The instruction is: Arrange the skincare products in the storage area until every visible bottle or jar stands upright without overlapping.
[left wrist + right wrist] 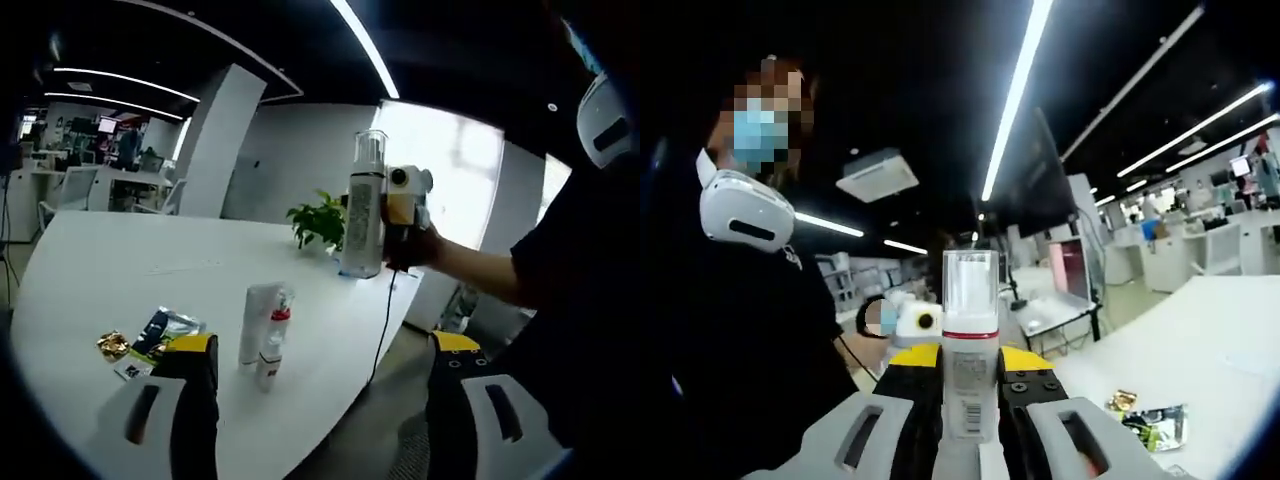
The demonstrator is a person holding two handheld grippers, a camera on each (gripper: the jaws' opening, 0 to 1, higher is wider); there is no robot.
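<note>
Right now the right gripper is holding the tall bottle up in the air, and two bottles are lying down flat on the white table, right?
Not quite. The two bottles stand upright on the white table, as the left gripper view shows. The rest holds: the right gripper has the tall bottle up in the air.

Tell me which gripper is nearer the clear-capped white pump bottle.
Right. The right gripper is shut on the clear-capped white pump bottle, holding it up off the white table. The left gripper sits open, low and apart from it, nearer the two small tubes.

Three bottles [363, 205], two sachets [160, 333], one potted plant [320, 222], two grippers [318, 400]
</note>
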